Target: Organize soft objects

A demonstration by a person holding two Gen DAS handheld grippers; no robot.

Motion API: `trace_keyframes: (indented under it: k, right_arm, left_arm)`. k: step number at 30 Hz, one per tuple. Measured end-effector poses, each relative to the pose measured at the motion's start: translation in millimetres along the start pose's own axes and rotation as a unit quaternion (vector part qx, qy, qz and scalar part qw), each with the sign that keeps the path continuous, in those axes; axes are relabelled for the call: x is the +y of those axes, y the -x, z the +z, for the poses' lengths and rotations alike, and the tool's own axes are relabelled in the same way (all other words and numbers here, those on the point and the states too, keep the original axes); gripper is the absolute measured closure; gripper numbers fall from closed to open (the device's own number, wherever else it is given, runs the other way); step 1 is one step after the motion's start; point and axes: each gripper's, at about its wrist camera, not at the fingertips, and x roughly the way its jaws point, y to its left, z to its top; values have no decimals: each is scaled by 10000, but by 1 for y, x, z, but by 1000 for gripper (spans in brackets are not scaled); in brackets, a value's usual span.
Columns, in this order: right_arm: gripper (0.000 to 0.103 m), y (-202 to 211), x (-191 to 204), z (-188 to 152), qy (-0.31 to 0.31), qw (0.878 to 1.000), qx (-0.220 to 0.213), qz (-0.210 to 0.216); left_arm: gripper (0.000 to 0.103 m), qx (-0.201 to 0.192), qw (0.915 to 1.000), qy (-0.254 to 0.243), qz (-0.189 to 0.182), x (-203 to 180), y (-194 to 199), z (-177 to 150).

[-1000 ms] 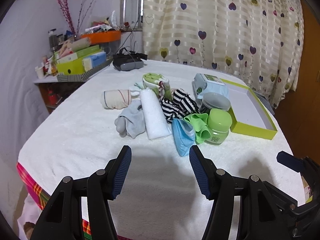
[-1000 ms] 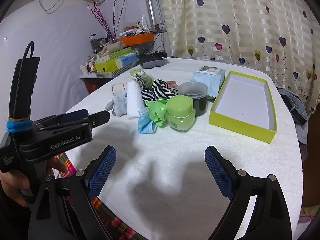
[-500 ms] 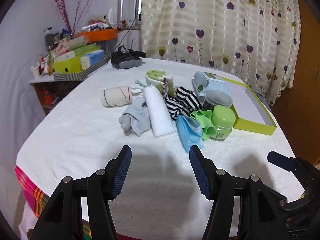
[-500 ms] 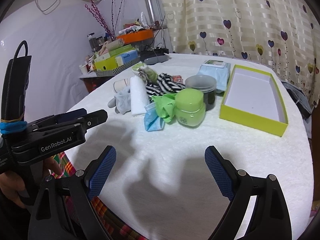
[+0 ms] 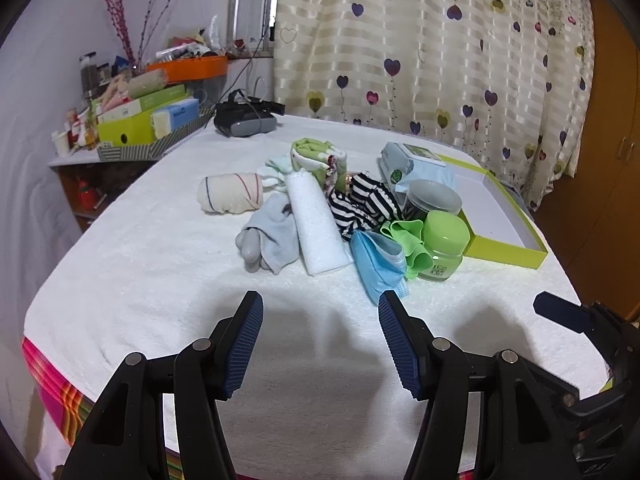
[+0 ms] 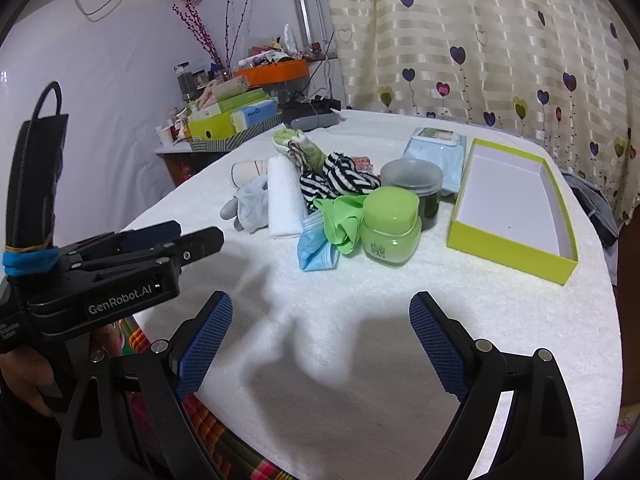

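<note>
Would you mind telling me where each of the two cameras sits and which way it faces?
Left wrist: on the left gripper, angled down across the white table at the pile of soft things; the open right gripper's tip shows at right.
Right wrist: on the right gripper, facing the same pile; the left gripper and a hand show at left.
Shared: green jar, blue mask, lime box.

A heap of socks, a rolled towel and a face mask is lying mid-worktop. Two jars are standing just right of it, and an open box is sitting further right, a wipes pack lying behind the jars.
</note>
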Motion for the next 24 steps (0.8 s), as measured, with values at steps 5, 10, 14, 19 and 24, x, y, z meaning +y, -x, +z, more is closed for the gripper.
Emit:
trace_keyframes:
  k: [5, 10, 14, 19, 24]
  right_arm:
    - [13, 1, 0, 2, 0, 10000, -35, -9]
    - [13, 1, -5, 2, -62, 10000, -33, -52]
    - [13, -1, -12, 0, -158, 9998, -19, -89]
    - [13, -4, -18, -2, -196, 9998, 24, -84]
    - [13, -5, -19, -2, -200, 9998, 39, -58]
  left_arm:
    - [43, -73, 9999, 83, 8, 3, 0, 2]
    - [43, -78, 9999, 82, -35, 3, -2, 3]
    - [43, -47, 9999, 70, -70, 2, -6, 5]
    - [43, -4, 9999, 67, -106, 1, -11, 5]
    - [43, 42, 9999, 34, -104, 0, -13, 4]
